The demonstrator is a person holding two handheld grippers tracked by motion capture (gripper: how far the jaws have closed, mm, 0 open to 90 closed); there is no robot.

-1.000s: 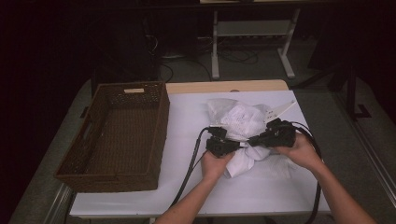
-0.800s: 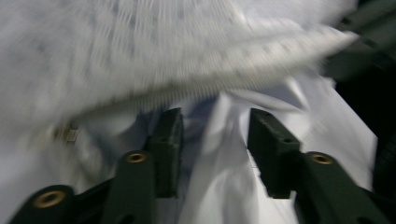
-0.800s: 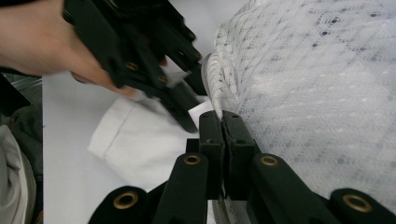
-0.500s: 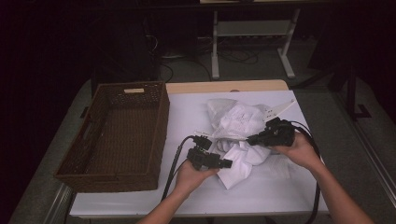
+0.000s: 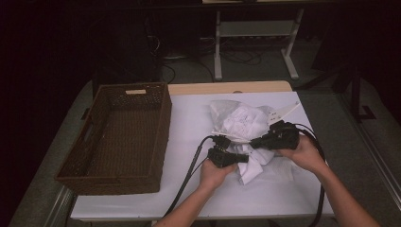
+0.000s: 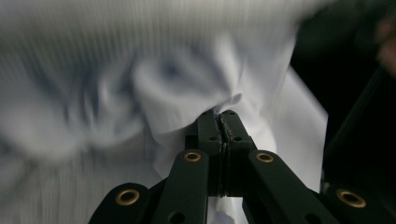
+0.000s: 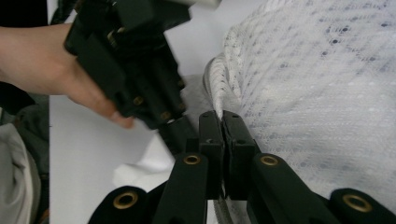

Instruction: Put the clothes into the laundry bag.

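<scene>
high view: white cloth (image 5: 246, 137) bunched on the surface (image 5: 189, 123) beside an empty basket (image 5: 120, 137), pinched from both sides to spread it. left gripper (image 6: 219, 116) view: jaws just closed on a cloth fold. right gripper (image 7: 220, 116) view: jaws clamped on the hem. no readable writing.

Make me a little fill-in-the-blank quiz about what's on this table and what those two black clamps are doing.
1. The brown woven basket holds ____.
2. Both clamps are pinching the crumpled ____ cloth.
3. The basket sits to the ____ of the cloth in the high view.
4. The jaws of the left clamp and the right clamp are ____.

Missing words: nothing; white; left; shut
</scene>
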